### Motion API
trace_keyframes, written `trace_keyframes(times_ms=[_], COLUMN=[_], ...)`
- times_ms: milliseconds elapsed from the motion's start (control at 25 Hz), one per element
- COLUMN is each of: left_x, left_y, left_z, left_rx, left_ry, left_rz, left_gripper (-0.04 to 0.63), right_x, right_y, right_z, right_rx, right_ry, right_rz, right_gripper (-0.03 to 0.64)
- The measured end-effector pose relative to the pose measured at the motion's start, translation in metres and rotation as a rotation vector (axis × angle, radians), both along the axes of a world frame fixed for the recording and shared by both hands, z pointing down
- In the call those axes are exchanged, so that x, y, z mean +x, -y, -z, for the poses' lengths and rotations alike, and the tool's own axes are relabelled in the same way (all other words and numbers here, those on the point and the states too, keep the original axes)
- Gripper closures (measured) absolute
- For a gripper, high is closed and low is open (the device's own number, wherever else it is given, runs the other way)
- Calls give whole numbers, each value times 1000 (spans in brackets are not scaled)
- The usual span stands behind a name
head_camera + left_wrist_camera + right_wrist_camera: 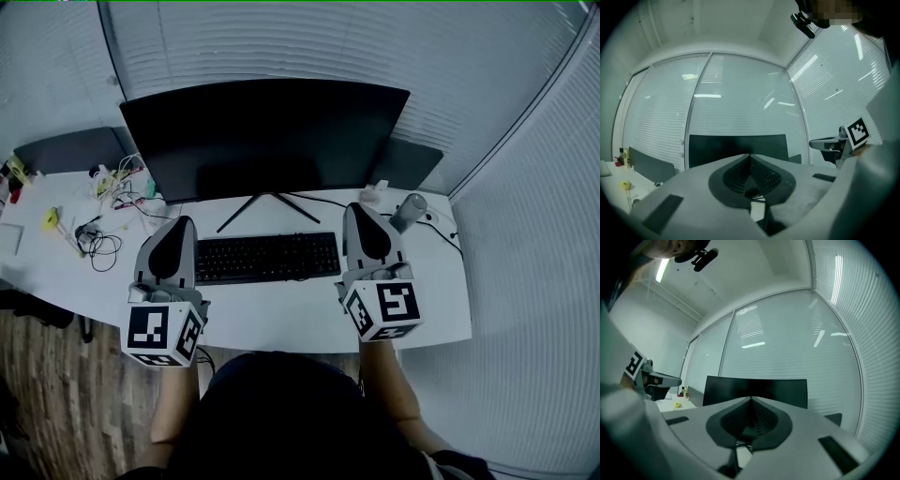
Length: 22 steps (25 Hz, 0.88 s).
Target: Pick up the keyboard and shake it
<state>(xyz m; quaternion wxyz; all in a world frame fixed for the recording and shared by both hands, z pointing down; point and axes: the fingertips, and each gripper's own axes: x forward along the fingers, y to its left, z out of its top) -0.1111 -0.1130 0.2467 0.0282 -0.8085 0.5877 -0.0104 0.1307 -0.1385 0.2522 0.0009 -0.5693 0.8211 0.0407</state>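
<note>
A black keyboard (267,256) lies flat on the white desk (281,319), in front of the monitor's stand. My left gripper (181,225) hovers at the keyboard's left end and hides that end. My right gripper (362,210) stands just past the right end. Both point away from me toward the monitor. In the left gripper view the jaws of the left gripper (750,157) meet with nothing between them. The right gripper (751,399) looks the same in its own view: jaws together, empty. Neither gripper view shows the keyboard.
A wide black monitor (267,136) stands behind the keyboard. Tangled cables (103,239) and a small yellow object (50,218) lie at the desk's left. A grey cylindrical item (408,211) sits at the back right. Blinds cover the windows behind.
</note>
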Motion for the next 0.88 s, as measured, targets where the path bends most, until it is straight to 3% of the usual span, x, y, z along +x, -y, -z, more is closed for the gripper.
trace_keyframes(times_ms=[880], left_x=[28], left_y=[-11], left_z=[-14], left_rx=[-7], left_ry=[-8], left_rz=[-1], left_gripper=[571], right_x=[15], right_y=[-8], right_z=[-14], right_rx=[-1], right_ry=[0], right_rz=[30], right_gripper=[589])
